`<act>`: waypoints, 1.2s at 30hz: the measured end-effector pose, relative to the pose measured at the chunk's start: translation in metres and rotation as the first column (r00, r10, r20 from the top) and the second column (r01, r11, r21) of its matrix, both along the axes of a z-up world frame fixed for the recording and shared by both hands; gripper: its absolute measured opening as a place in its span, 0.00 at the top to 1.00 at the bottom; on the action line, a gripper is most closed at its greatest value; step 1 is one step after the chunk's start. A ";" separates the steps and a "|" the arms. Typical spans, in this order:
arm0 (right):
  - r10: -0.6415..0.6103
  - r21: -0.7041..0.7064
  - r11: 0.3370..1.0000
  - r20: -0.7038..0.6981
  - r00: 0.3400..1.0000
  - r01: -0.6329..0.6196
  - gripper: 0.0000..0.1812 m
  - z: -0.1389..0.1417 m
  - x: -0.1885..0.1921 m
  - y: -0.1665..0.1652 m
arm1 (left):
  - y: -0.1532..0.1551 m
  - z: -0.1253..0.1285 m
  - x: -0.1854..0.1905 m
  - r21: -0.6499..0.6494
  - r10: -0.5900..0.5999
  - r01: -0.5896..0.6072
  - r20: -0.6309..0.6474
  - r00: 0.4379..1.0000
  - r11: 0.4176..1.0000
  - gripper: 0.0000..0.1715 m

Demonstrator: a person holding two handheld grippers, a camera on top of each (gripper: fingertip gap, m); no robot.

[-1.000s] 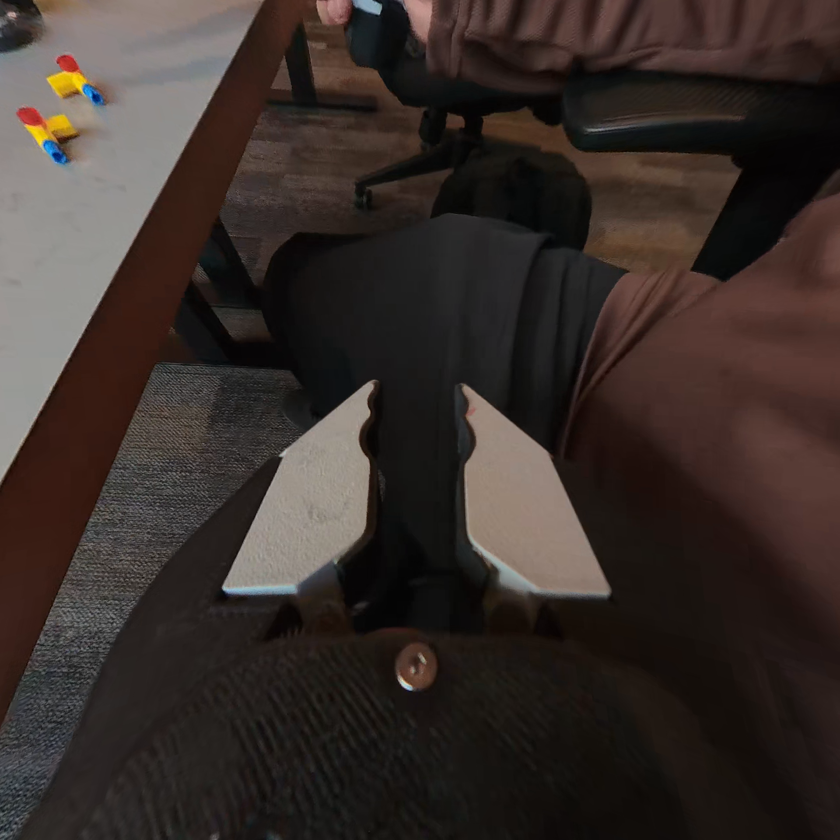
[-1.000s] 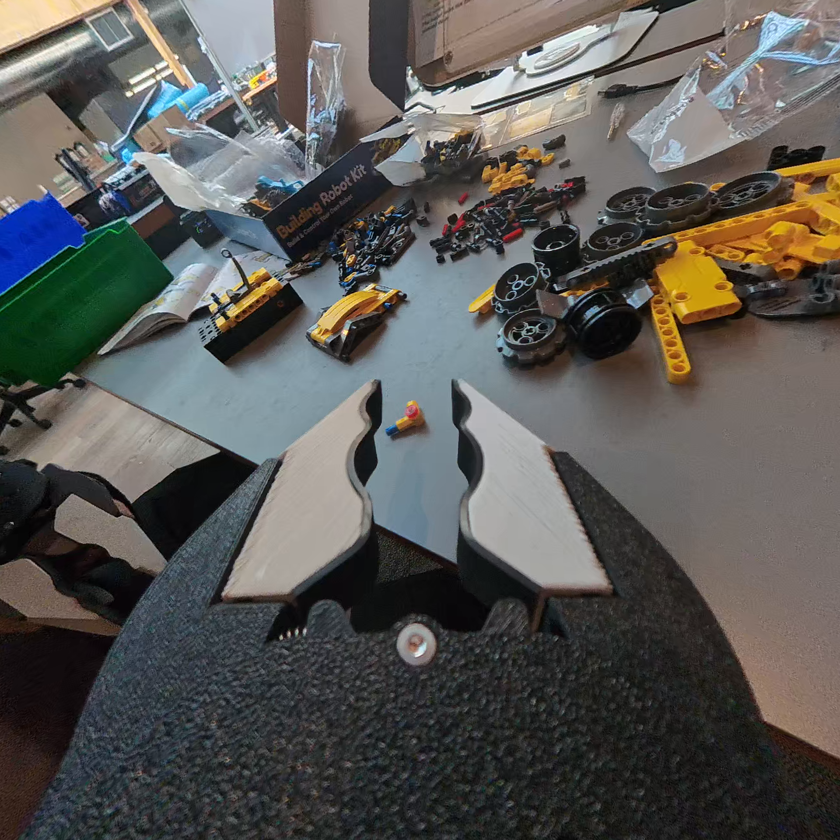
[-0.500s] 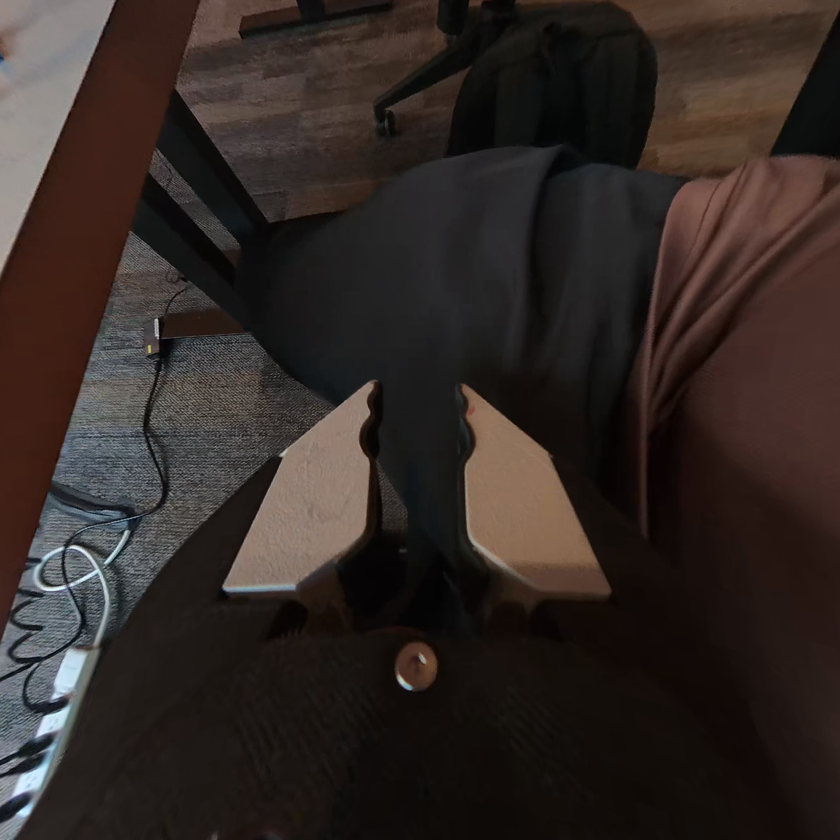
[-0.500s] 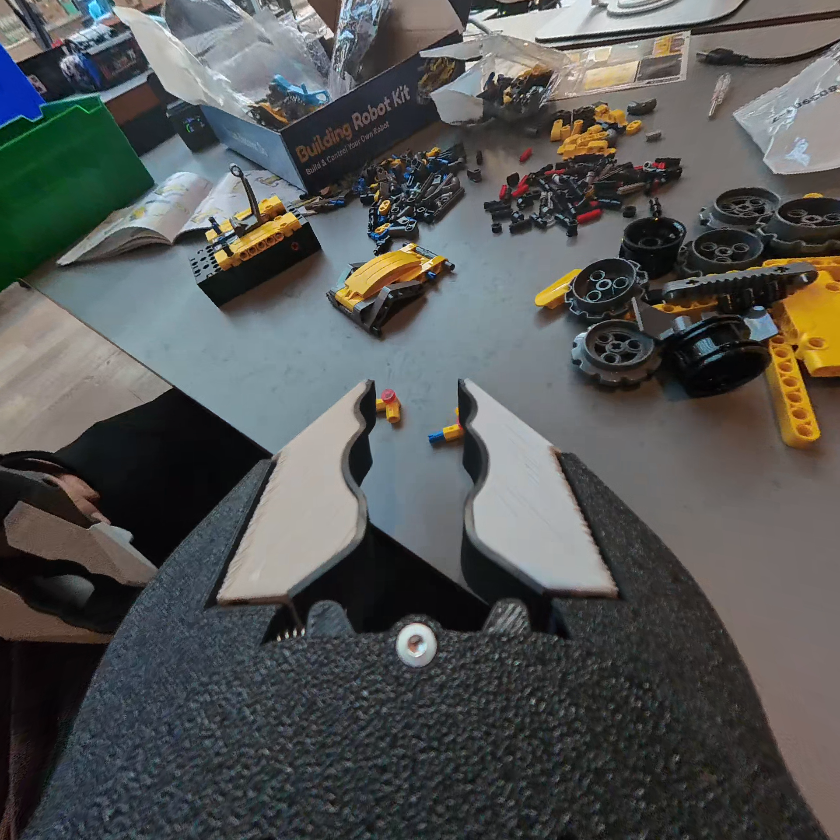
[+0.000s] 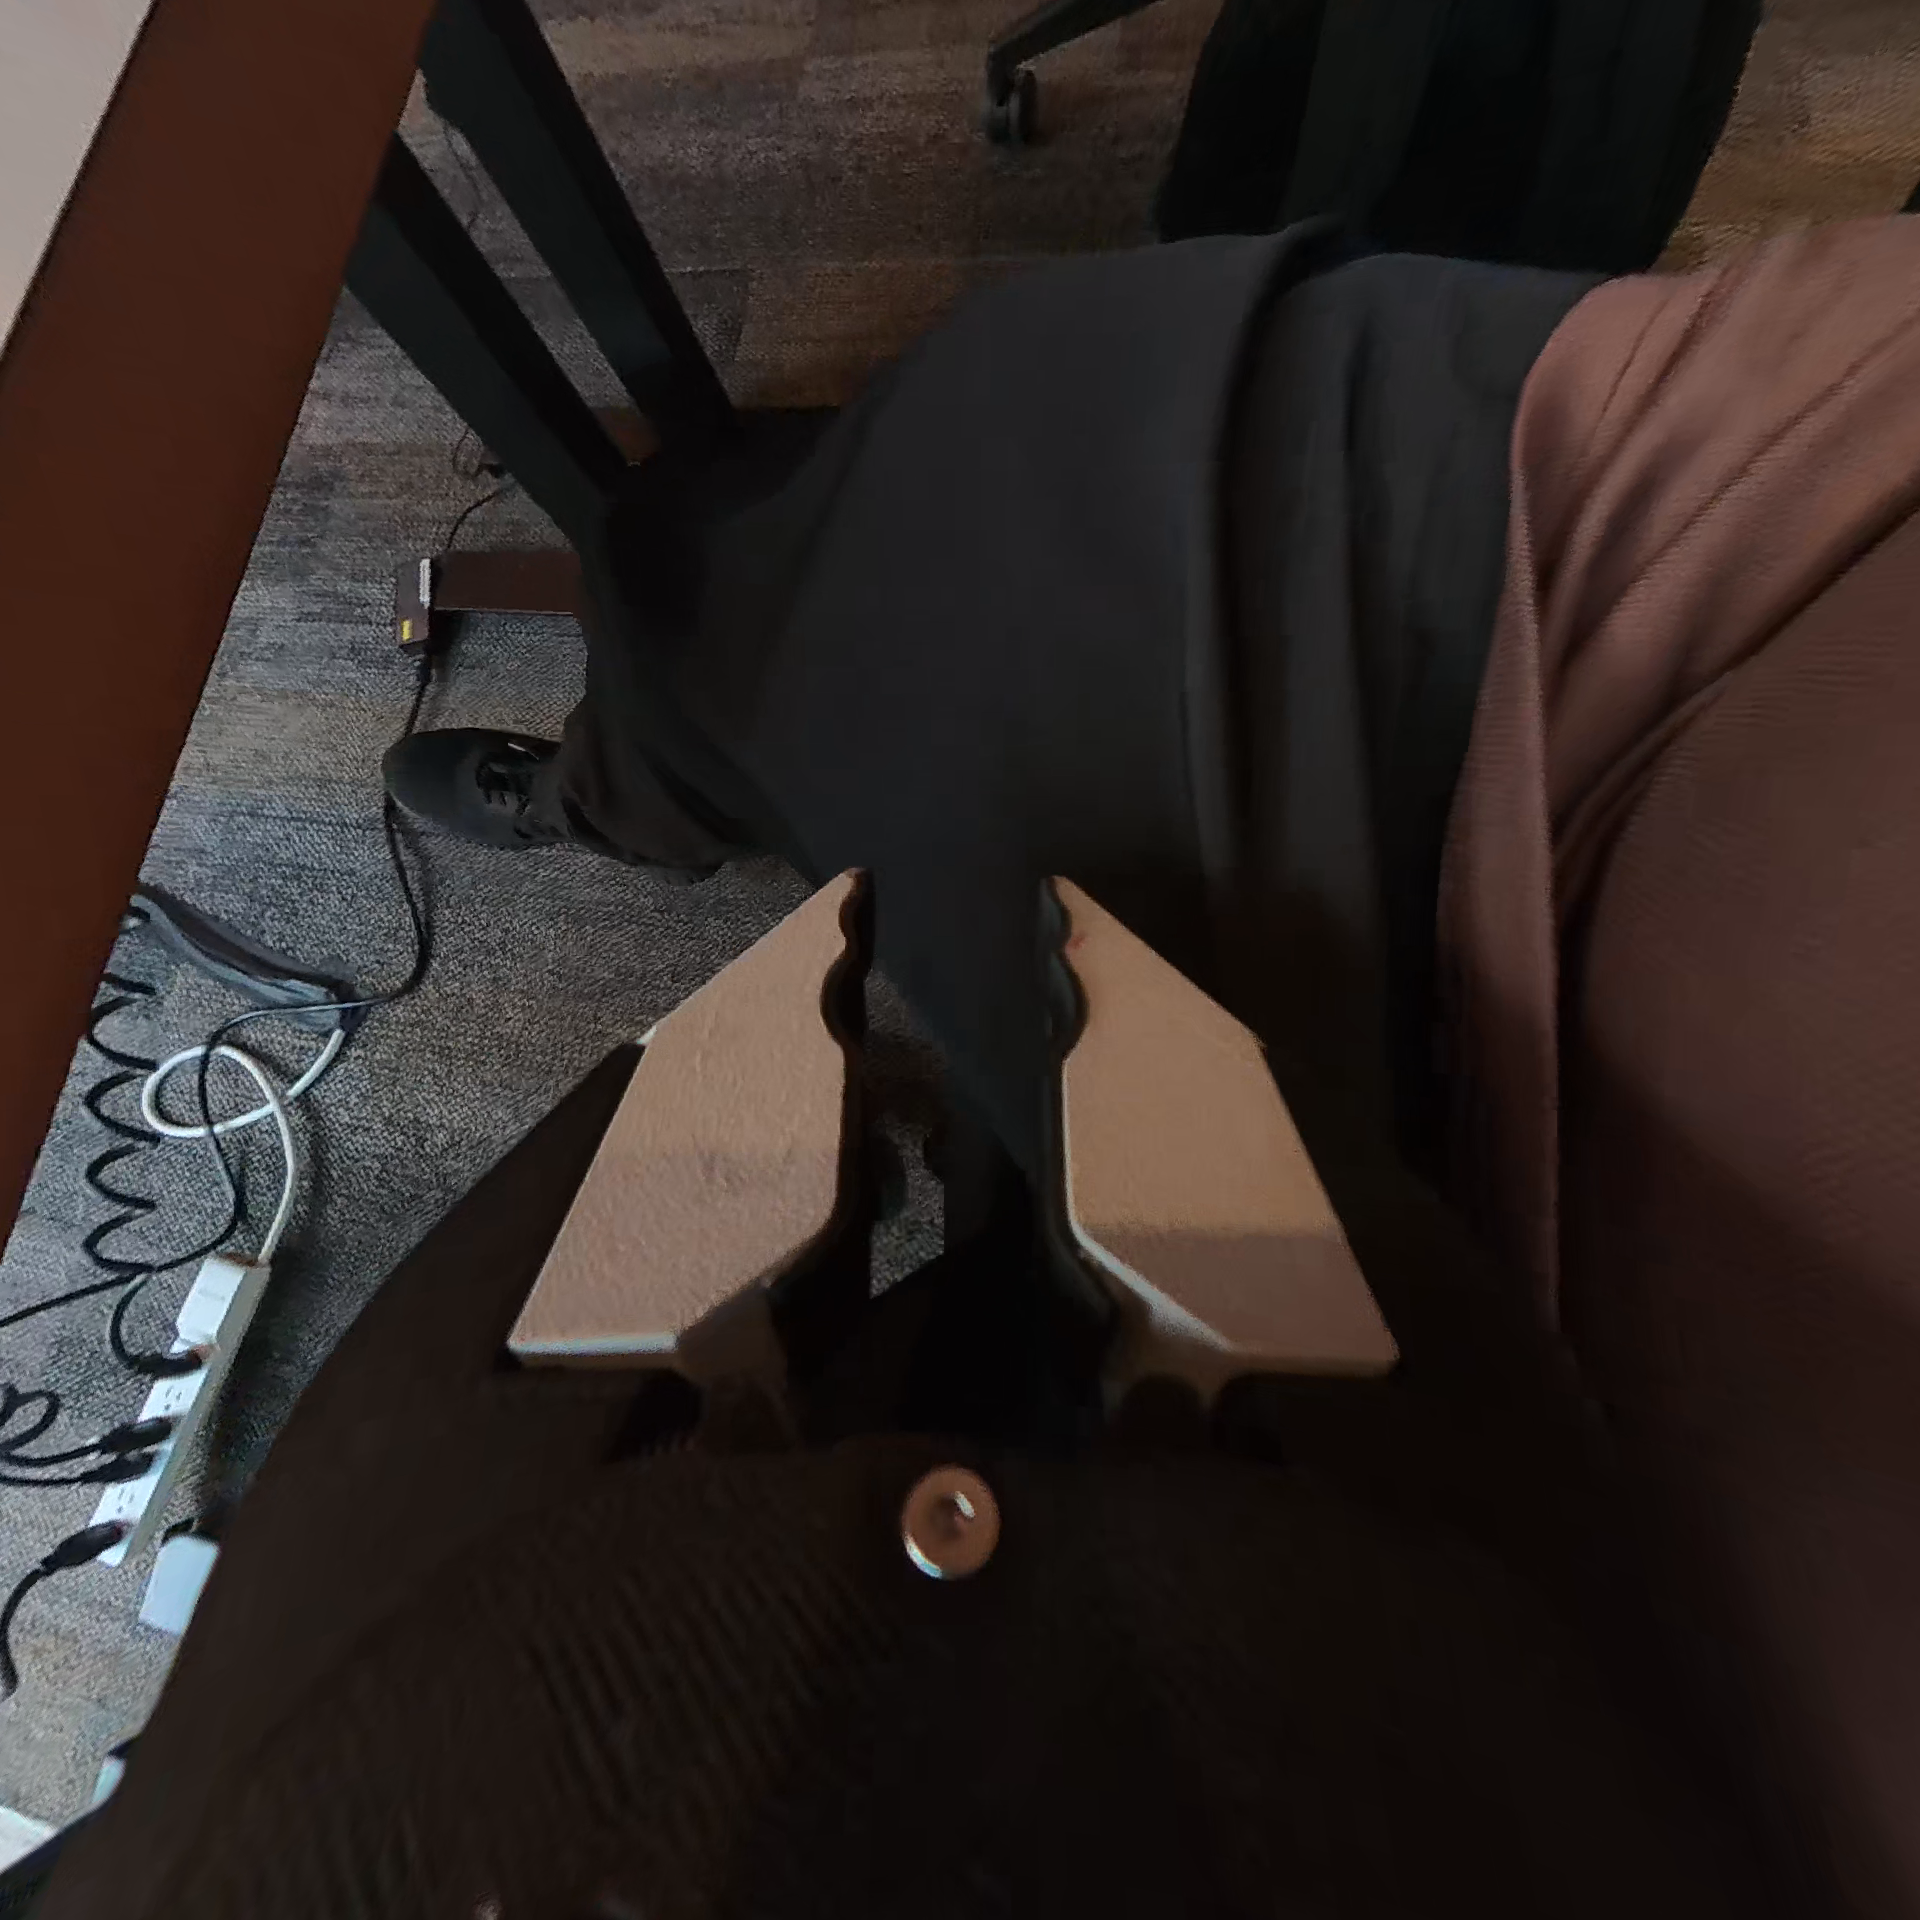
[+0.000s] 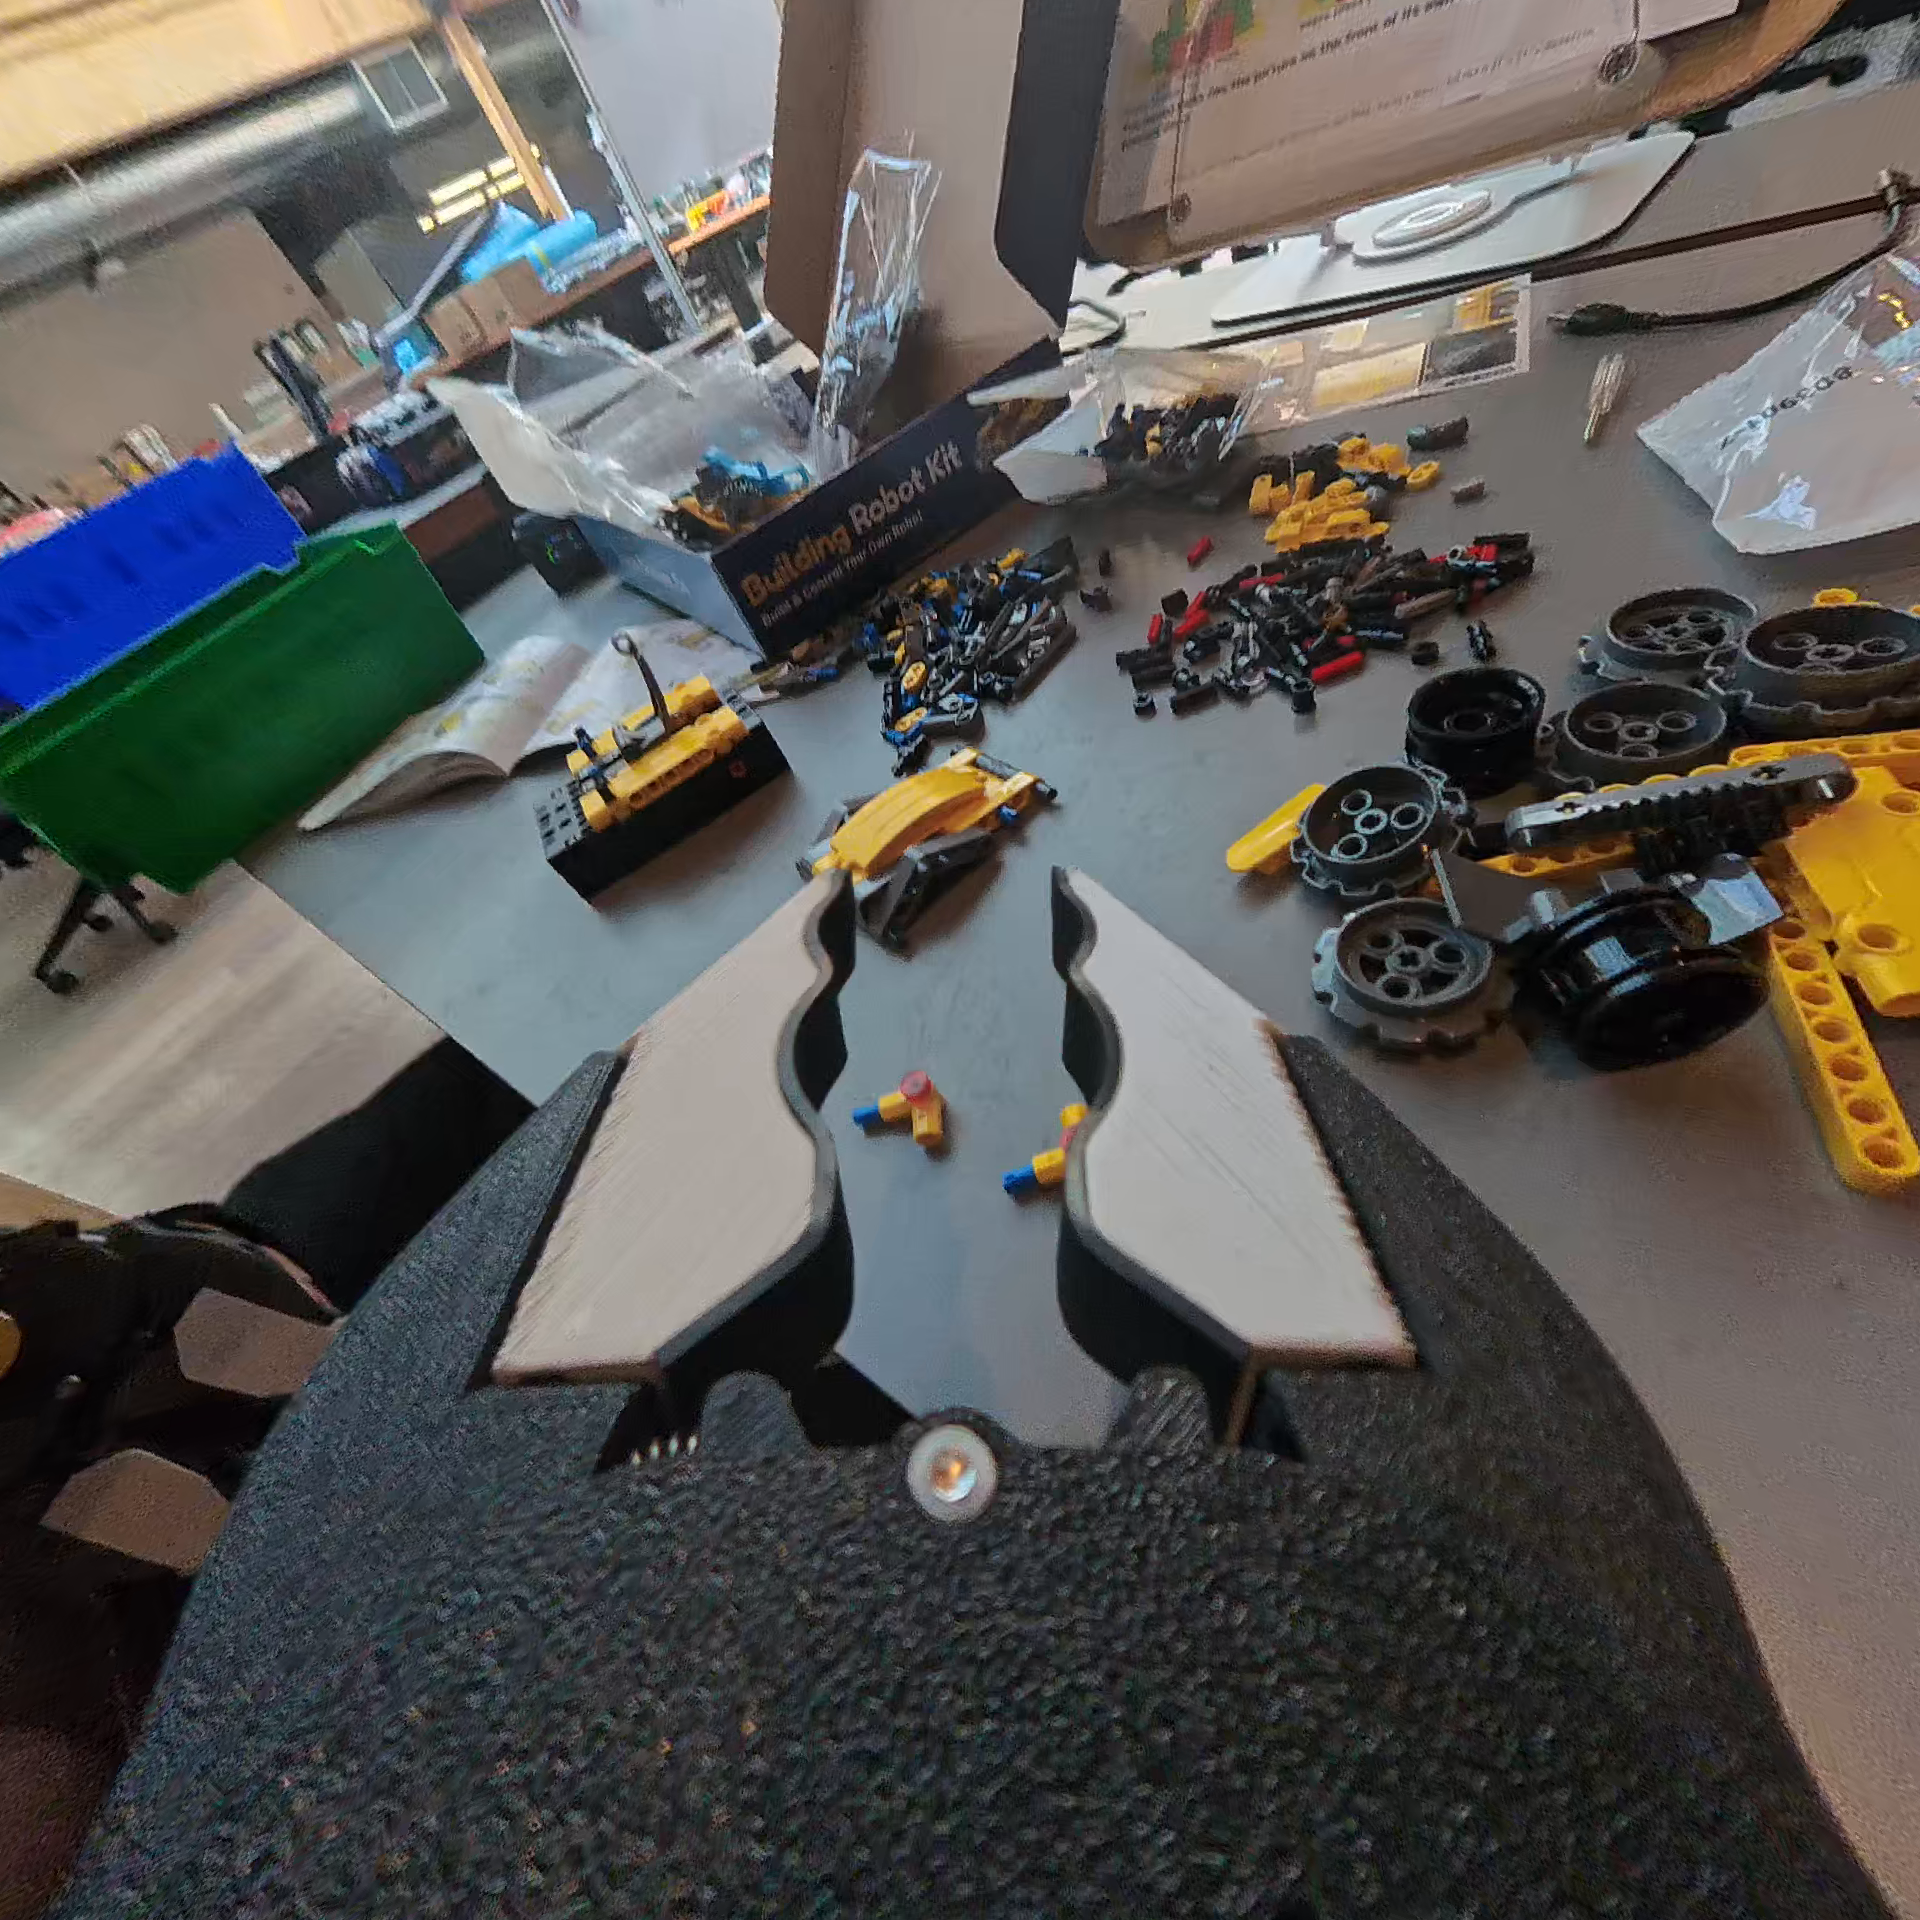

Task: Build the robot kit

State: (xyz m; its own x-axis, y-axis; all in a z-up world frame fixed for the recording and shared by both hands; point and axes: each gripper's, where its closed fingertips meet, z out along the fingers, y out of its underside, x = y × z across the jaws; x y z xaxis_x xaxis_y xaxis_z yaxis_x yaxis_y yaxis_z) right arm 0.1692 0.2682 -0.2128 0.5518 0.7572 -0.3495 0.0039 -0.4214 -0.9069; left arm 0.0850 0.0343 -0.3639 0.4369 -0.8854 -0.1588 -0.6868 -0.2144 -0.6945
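My right gripper is open and empty above the grey table near its front edge. Between its fingers, on the table, lies a small yellow piece with a red cap and a blue pin. A second such piece lies partly hidden behind the right finger. My left gripper is open and empty, held below the table edge over a person's lap in black trousers. It also shows at the lower left of the right wrist view.
A yellow and black curved assembly, a black block with yellow parts, black wheels, yellow beams, piles of small pins, a kit box and green bin are on or near the table. Cables and a power strip lie on the carpet. The gap from one gripper's tips to the other's is roughly 30 cm.
The right gripper moved forward over the table, so both small pieces now sit between its fingers. The left gripper tilted further down below the table edge toward the floor and lap.
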 end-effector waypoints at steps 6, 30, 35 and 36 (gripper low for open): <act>-0.055 0.081 0.995 -0.059 0.997 0.060 0.83 0.025 -0.013 0.014 | 0.001 -0.001 -0.021 0.044 0.057 -0.055 -0.043 0.997 0.998 0.84; -0.193 0.312 0.926 -0.090 0.977 0.212 0.89 0.058 -0.008 0.044 | 0.025 0.022 -0.057 -0.184 0.198 -0.155 0.248 0.948 0.971 0.84; -0.163 0.331 0.927 -0.070 0.984 0.177 0.89 0.061 -0.014 0.051 | 0.035 0.038 -0.054 -0.185 0.200 -0.147 0.311 0.929 0.972 0.84; -0.154 0.338 0.926 -0.075 0.985 0.170 0.89 0.063 -0.014 0.051 | 0.035 0.038 -0.052 -0.177 0.194 -0.144 0.305 0.932 0.974 0.84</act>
